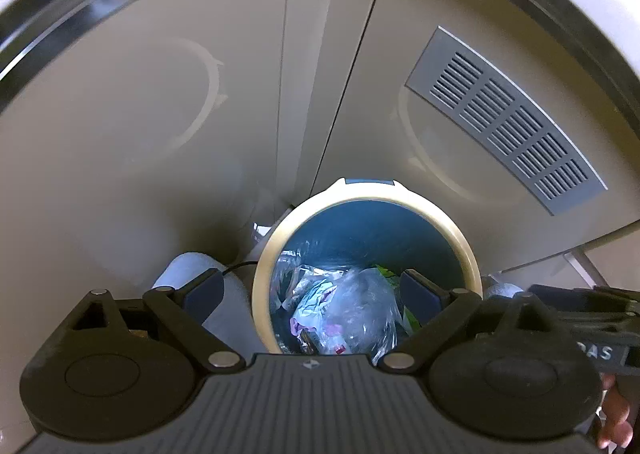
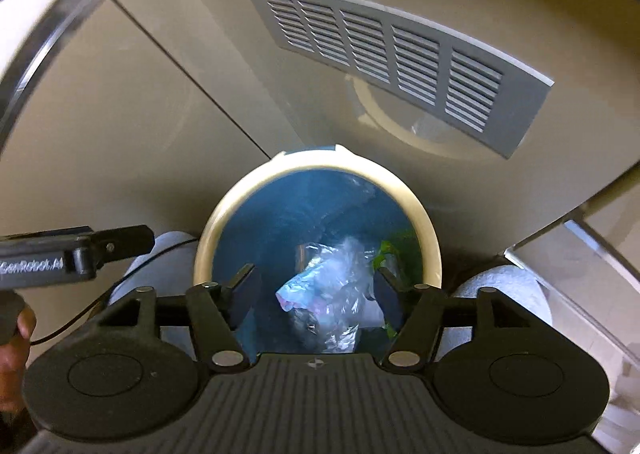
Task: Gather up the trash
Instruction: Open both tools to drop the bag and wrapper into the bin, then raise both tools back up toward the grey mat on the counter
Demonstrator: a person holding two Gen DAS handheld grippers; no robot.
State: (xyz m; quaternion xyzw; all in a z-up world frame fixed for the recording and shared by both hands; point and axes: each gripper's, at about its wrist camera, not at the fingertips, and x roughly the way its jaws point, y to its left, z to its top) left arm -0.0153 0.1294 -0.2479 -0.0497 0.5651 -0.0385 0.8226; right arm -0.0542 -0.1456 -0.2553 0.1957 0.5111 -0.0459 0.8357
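1. The left gripper (image 1: pixel 316 290) hangs over the round bin (image 1: pixel 264 294) with its jaws spread wide — nothing between the pads; it grips nothing.
2. The right gripper (image 2: pixel 316 290) points down into the same bin (image 2: pixel 434 250); its jaws stand well apart, bare.
3. The trash (image 1: pixel 344 310) — crumpled clear plastic, pale wrappers, a green scrap — lies inside the blue-lined bin, below both grippers; touching neither.
4. The bin stands against beige cabinet doors (image 1: pixel 140 134); a grey vent grille (image 2: pixel 400 58) sits in the door behind it.
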